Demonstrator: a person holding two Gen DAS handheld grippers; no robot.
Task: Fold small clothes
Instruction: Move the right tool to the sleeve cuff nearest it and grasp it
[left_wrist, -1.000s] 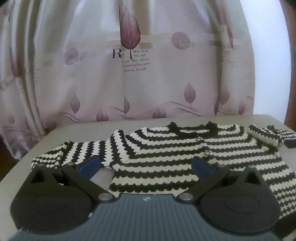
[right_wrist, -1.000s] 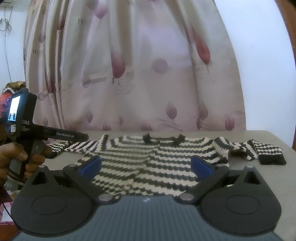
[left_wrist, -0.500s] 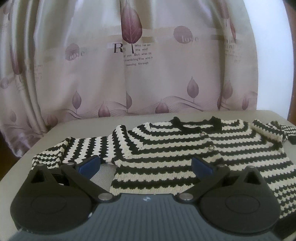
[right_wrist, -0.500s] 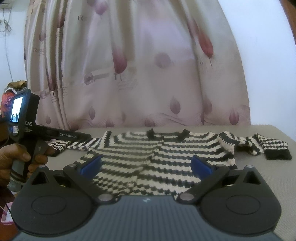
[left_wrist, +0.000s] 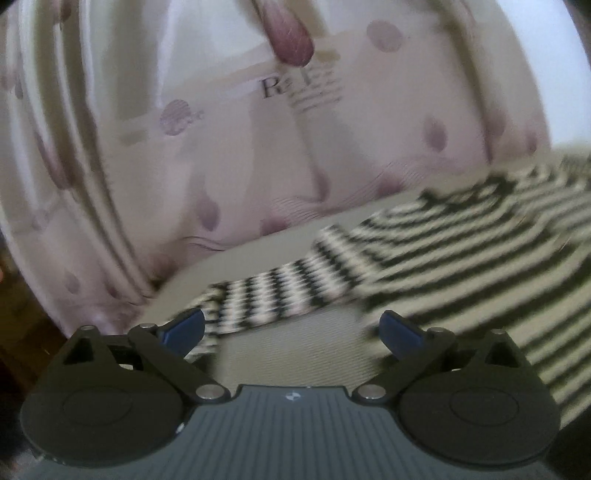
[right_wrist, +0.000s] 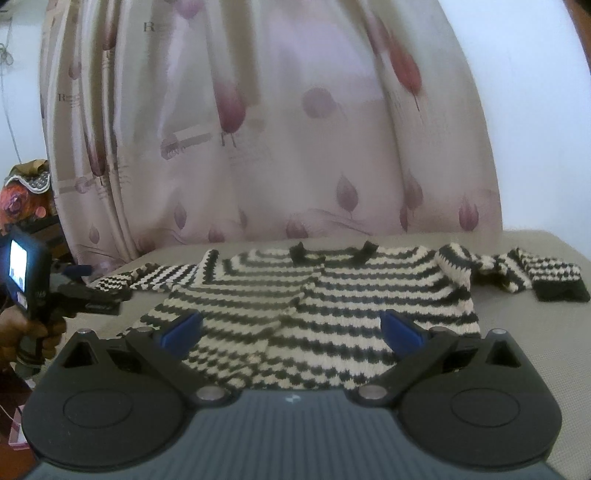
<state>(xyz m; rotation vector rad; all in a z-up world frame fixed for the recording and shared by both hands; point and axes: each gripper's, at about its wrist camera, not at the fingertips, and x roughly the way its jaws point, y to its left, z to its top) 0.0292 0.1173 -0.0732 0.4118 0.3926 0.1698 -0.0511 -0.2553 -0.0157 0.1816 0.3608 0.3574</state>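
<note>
Your left gripper (left_wrist: 291, 328) and right gripper (right_wrist: 291, 326), both released, face the black-and-cream striped knitted cardigan (right_wrist: 317, 314) spread across the grey tabletop (right_wrist: 535, 339).

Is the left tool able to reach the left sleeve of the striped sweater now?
Probably yes. The left tool is open and points toward the sleeve, which lies flat on the grey surface just ahead, with nothing between them.
</note>
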